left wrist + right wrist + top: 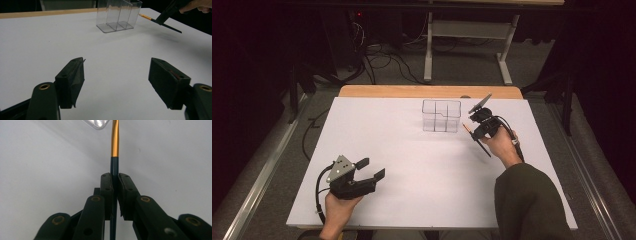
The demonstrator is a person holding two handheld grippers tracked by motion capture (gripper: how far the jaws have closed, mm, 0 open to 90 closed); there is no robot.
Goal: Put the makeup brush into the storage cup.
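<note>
White counter (412, 165), wood edge at rear. Clear organizer (441, 115) standing mid-rear. Left gripper (371, 168) resting near front, fingers spread, holding nothing. Right gripper (475, 131) just beside organizer, fingers pinching black-and-gold brush (114, 152), raised off counter.

A: What colours did the brush (114, 165) show?

B: A black handle and a gold band, in the right gripper (115, 180) view. In the left gripper view its tip looked pale orange.

A: And the grippers?

B: Both were black, with brass-coloured rivets on the arms. The left gripper (371, 169) carried 1 grey plate.

A: The box (441, 115)?

B: Clear, colourless plastic.

A: The table (412, 165)?

B: Plain white on top, with a light wood strip along its far edge.

A: The sleeve (527, 200)?

B: Dark olive.
</note>
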